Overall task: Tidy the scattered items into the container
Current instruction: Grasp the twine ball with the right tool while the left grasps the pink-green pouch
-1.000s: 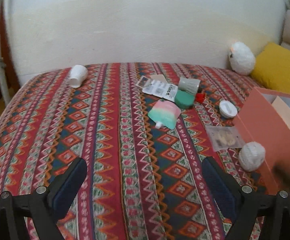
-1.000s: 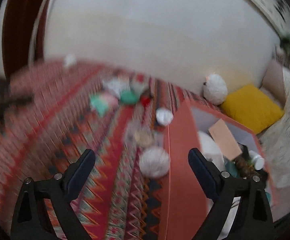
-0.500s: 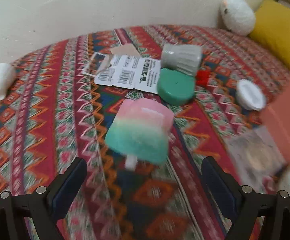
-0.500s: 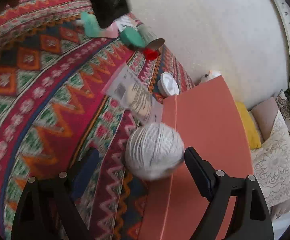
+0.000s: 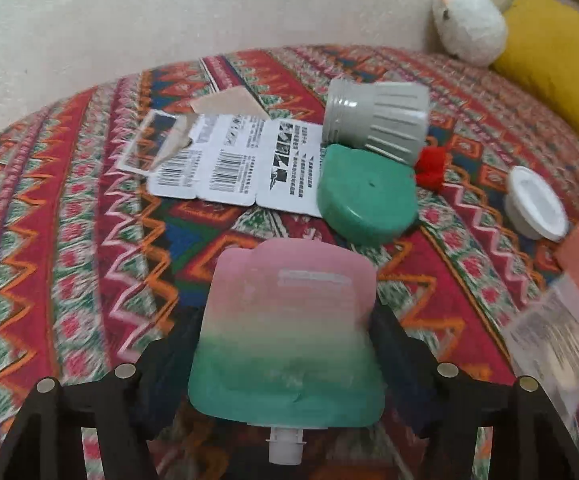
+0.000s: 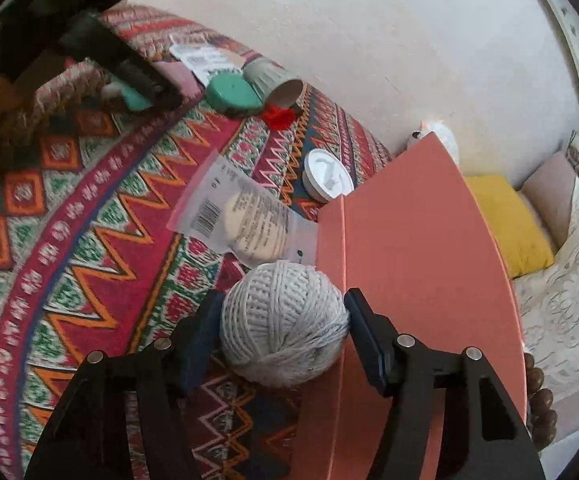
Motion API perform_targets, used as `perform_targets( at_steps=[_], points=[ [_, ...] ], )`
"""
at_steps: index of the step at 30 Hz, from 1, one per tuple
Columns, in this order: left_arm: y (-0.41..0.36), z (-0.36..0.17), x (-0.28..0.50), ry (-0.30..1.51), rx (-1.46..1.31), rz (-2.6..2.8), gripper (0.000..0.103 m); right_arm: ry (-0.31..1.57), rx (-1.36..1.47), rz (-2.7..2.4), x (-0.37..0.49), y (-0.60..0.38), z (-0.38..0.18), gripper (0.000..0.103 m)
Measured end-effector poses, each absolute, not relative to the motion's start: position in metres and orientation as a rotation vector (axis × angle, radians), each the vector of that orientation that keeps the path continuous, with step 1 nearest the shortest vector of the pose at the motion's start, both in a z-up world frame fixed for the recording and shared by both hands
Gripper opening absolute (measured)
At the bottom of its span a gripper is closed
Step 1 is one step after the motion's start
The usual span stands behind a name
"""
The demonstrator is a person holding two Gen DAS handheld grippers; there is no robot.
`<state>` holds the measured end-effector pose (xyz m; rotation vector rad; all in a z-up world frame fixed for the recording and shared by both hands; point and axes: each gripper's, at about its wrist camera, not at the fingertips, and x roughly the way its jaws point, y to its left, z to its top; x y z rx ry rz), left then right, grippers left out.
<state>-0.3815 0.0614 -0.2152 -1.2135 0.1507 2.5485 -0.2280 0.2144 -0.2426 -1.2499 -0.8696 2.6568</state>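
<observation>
Closer now — pouch (image 5: 287, 332) between claw (image 5: 285, 360) pads

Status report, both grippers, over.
Left gripper closed on pink-green pouch. Right gripper closed on twine ball, beside orange box. Box wall close against right finger; otherwise nothing blocking.
</observation>
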Motion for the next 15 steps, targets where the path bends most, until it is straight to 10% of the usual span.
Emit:
perform_targets(
  at_steps=[15],
  points=[
    [0.009, -0.083, -0.207, 0.04, -0.885, 2.715, 0.072, -0.661, -0.891, 2.978, -0.151, 0.186, -0.15, 0.065]
  ],
)
